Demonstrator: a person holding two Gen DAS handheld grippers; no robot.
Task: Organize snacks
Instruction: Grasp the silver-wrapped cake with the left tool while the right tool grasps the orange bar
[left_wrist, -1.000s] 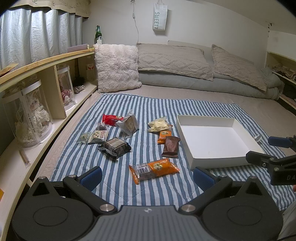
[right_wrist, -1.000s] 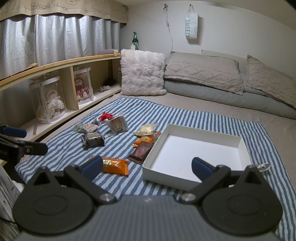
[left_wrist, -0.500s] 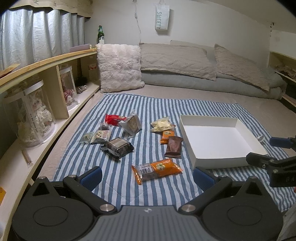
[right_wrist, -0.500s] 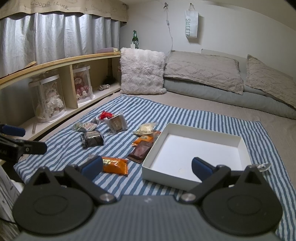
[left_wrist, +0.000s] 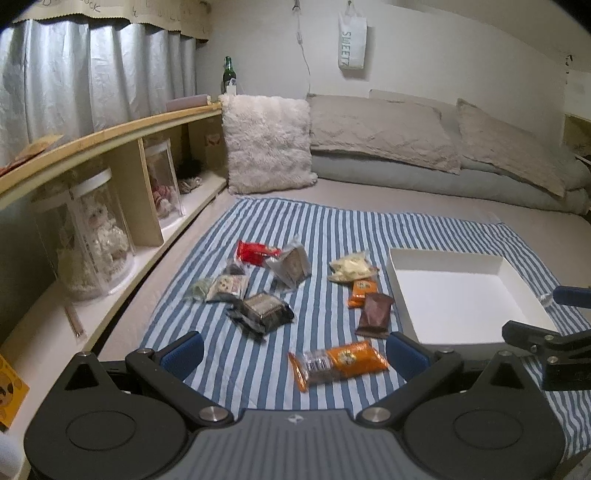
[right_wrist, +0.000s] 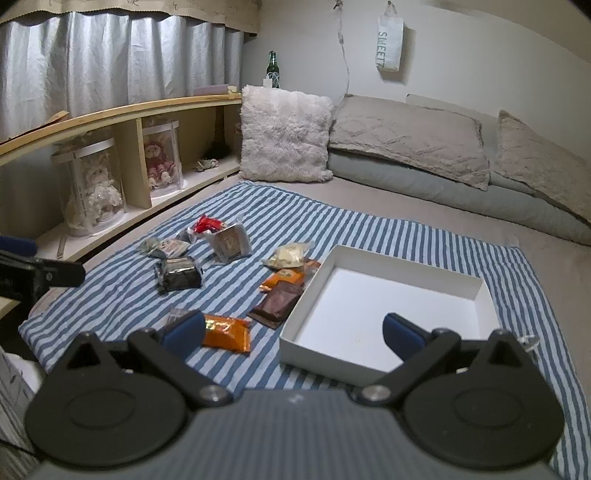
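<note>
Above the striped blanket (left_wrist: 332, 236), both grippers — left gripper (left_wrist: 294, 354), right gripper (right_wrist: 293, 332) — hang spread, empty.

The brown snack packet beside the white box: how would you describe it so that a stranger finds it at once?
Find the white box on the striped cloth. The brown snack packet lies just outside its left wall, below a smaller orange packet. It alone is plain dark brown.
</note>
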